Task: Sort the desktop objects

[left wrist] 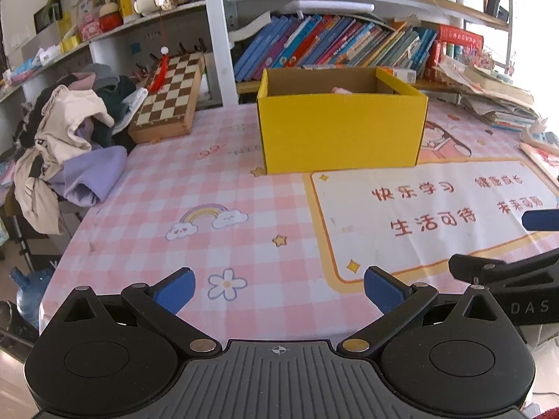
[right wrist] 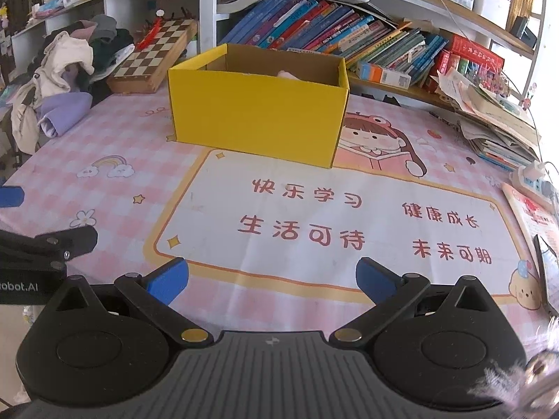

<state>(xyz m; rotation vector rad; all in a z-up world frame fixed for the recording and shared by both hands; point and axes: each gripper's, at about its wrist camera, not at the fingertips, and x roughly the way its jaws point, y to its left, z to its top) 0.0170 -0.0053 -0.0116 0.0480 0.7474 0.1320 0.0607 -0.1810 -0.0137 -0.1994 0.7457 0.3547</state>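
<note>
Reading "生活可待" on the mat [right wrist: 332,206] (yellow box [right wrist: 258,111] behind).

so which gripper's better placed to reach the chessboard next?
Left, probably. The left gripper is open and sits on the chessboard's side; the right gripper, also open, faces the yellow box.

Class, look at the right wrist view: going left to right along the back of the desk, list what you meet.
Pile of clothes → chessboard → yellow box → stack of papers and books
</note>
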